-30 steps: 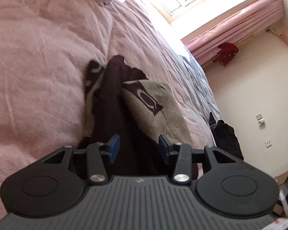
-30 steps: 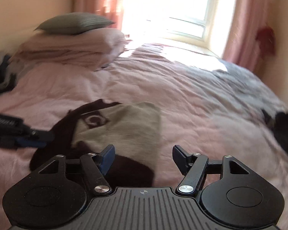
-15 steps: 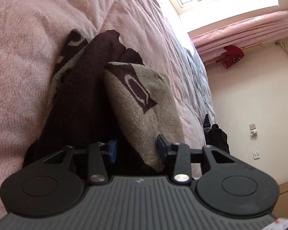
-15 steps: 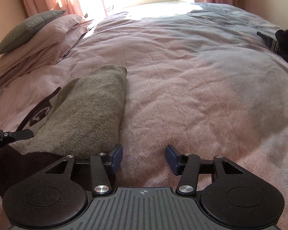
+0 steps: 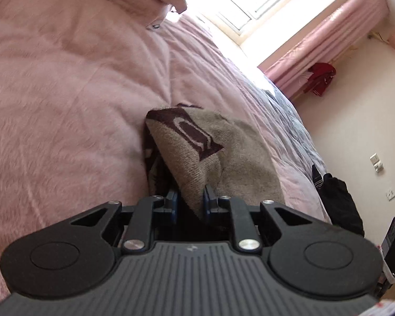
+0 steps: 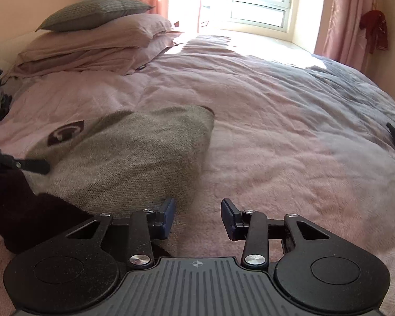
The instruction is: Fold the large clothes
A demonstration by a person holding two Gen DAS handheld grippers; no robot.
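Left gripper (image 5: 188, 201) pinched the sweater (image 5: 223, 152) fold; right gripper (image 6: 197, 214) was spread, empty.
Carrying the edge across evenly seemed wise, though layers inside the grip were hidden.

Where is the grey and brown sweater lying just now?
In the right wrist view the sweater lies on the pink duvet, left of centre, below the stacked pillows; the left gripper pinches its near edge.

The left tool (image 5: 188, 202) and right tool (image 6: 197, 217) look alike: a matte black, ribbed body, 2 round black discs at the sides, 2 silver screws on the linkage arms, blue-padded fingers (image 6: 168, 217), and a small emblem at centre.
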